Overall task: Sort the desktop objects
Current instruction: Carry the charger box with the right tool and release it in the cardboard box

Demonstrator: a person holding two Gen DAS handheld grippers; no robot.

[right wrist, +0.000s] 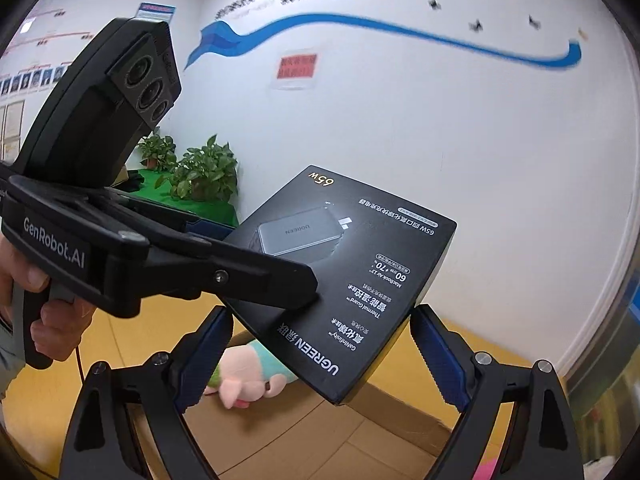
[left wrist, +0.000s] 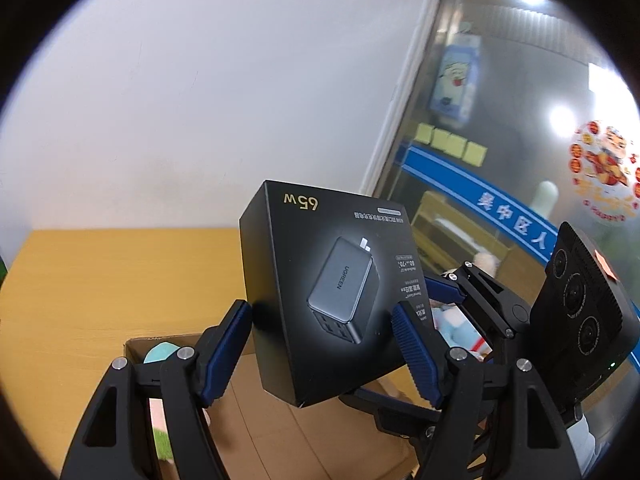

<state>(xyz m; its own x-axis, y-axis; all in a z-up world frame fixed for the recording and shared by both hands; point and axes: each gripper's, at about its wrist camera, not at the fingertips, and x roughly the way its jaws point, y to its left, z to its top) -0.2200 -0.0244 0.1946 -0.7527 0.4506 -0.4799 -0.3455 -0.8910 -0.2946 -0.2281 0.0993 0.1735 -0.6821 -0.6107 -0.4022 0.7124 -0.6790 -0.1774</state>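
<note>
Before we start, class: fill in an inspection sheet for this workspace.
Surface: wooden desk.
Job's things: black box, held up and tilted above an open carton.
Clutter: plush toy in the carton.
Grippers: left gripper and right gripper, fingers closed on the box.
Cables: thin red cord below the hand.
Surroundings: white wall, potted plants, glass door.

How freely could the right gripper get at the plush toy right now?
Probably not freely: the right gripper and the left gripper both seem clamped on the box, which hangs over the toy. It would have to let go first.
</note>
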